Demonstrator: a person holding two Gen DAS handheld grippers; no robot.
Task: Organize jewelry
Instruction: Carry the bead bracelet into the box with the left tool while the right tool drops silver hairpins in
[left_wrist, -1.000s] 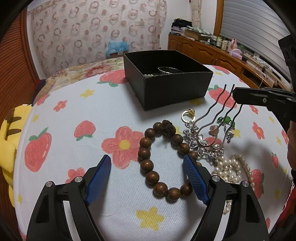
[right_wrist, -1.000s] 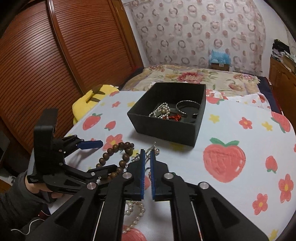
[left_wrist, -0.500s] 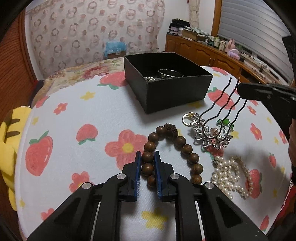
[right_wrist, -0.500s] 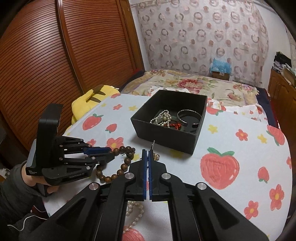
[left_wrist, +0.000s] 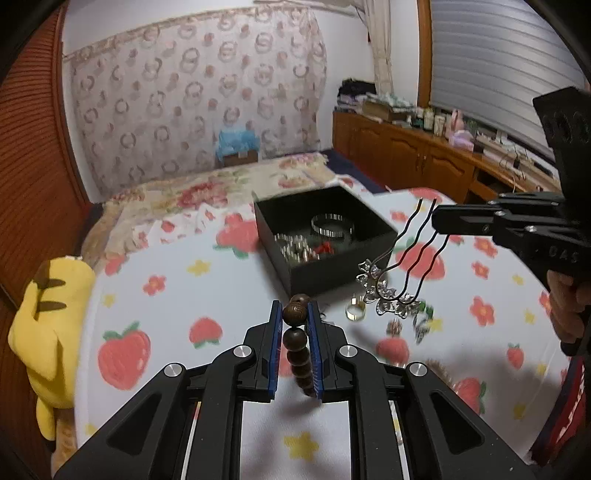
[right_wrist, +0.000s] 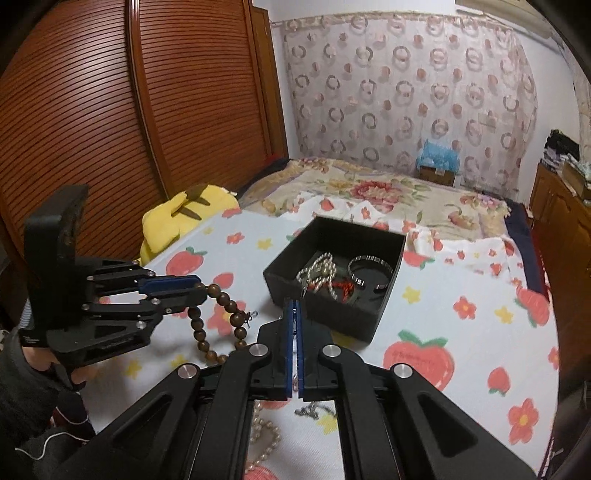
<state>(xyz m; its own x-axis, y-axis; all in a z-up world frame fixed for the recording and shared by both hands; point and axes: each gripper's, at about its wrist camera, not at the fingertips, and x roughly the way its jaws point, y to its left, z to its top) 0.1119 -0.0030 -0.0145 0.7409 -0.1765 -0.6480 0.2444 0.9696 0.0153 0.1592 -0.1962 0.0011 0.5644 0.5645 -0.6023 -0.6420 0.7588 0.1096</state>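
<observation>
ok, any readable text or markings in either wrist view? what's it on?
"DAS" (first letter unsure): side of the right gripper, which holds the hair comb.
Engraved mark on the top bead of the wooden bead bracelet in the left gripper: unreadable.
Small print on the left gripper's side: too blurred to read.

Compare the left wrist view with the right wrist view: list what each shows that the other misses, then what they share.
Only the left wrist view shows the hair comb's silver flowers and wavy prongs hanging from the right gripper, and a gold ring on the cloth. Only the right wrist view shows the wooden bead bracelet dangling as a full loop from the left gripper, and a pearl strand. Both show the black box holding a silver bangle.
</observation>
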